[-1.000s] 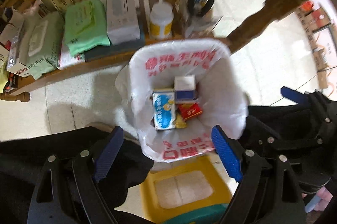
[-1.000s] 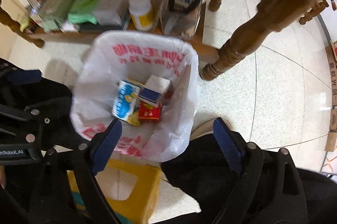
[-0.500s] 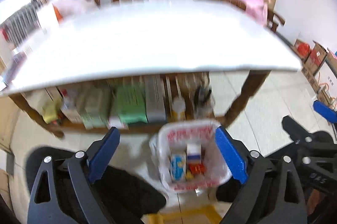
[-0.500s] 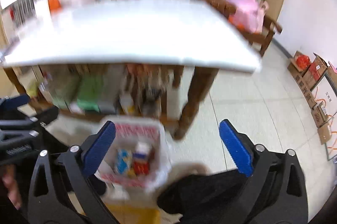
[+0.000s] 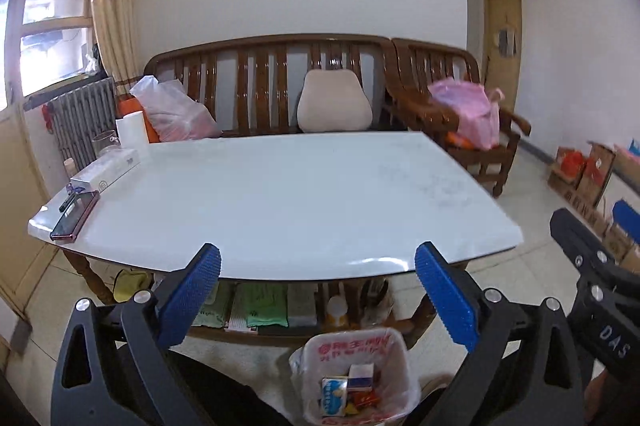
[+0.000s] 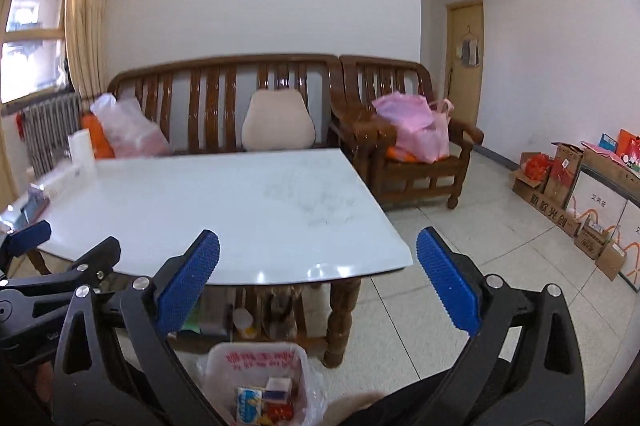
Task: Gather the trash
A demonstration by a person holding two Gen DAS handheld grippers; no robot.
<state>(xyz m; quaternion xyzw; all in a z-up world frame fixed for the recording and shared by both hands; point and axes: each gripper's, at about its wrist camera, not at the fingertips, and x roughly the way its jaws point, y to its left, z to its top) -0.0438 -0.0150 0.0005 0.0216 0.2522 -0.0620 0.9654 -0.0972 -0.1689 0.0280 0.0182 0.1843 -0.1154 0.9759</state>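
A white bag-lined trash bin (image 5: 394,354) stands on the floor in front of the table and holds small cartons and wrappers (image 5: 348,388). It also shows in the right wrist view (image 6: 256,358). My left gripper (image 5: 318,290) is open and empty, raised above the bin and facing the white table top (image 5: 280,202). My right gripper (image 6: 318,286) is open and empty beside it, over the table's right front corner (image 6: 384,258).
A phone (image 5: 74,216), a long white box (image 5: 106,170), a glass and a paper roll sit at the table's left end. A wooden sofa (image 5: 280,86) with a cushion and bags stands behind. Cardboard boxes (image 6: 580,194) line the right wall. The shelf under the table holds packets.
Both grippers have tilted up and risen from looking straight down into the bin to facing the table and sofa. Both stayed open and empty.
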